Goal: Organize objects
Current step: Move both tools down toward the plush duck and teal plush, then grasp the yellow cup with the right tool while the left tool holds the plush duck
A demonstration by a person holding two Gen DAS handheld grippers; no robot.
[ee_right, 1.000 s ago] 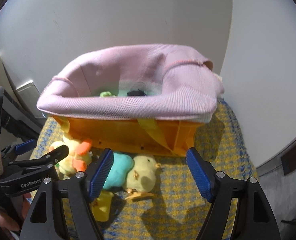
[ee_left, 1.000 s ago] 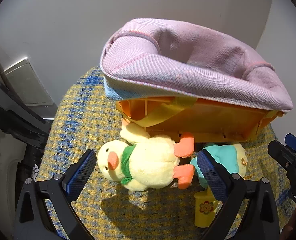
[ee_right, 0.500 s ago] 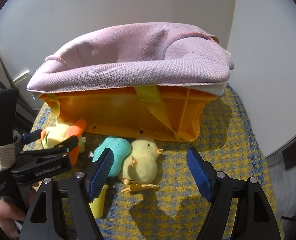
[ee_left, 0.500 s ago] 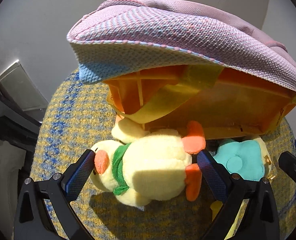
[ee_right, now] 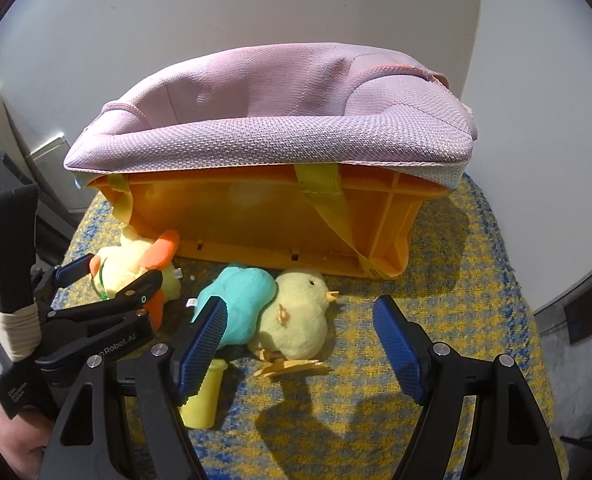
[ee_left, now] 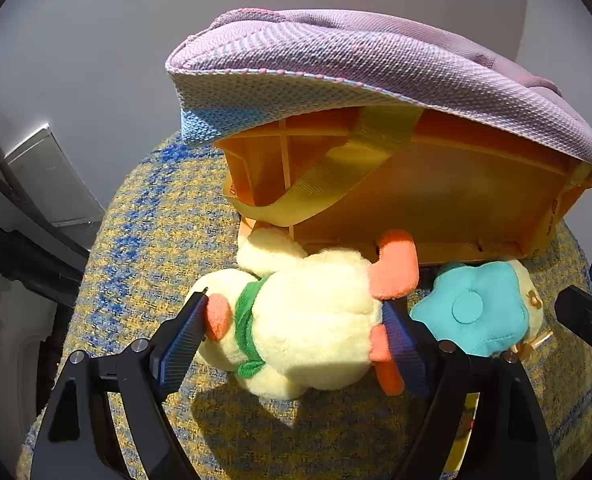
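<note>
A: How much room is there on the table (ee_right: 475,280)?
B: Not much at the back. The orange basket (ee_right: 264,224) with its pink knitted liner (ee_right: 280,120) fills the rear of the yellow-and-blue checked cloth and stands close to the pale wall. Open cloth lies in front of it and to the right; at the right the table edge curves away beside the wall.

A: And the left gripper (ee_left: 296,328)?
B: Its jaws have just been closing, and the blue pads now press on the yellow duck plush (ee_left: 311,320), one at the head by the orange beak, the other at the rear between the orange feet. The duck lies on its side just in front of the basket's near wall, one foot up against it.

A: What does the duck look like?
B: Pale yellow, fluffy, with a green scarf at the neck.

A: The right gripper (ee_right: 299,344)?
B: Part open, with nothing gripped. The chick plush (ee_right: 296,316) lies on the cloth between and beyond its pads, a teal flower-shaped cushion (ee_right: 240,300) against its back. A small yellow cup (ee_right: 202,396) stands partly behind the left pad.

A: Is anyone visible?
B: A hand (ee_right: 12,444) at the lower left edge of the right wrist view, holding the left gripper's handle.
</note>
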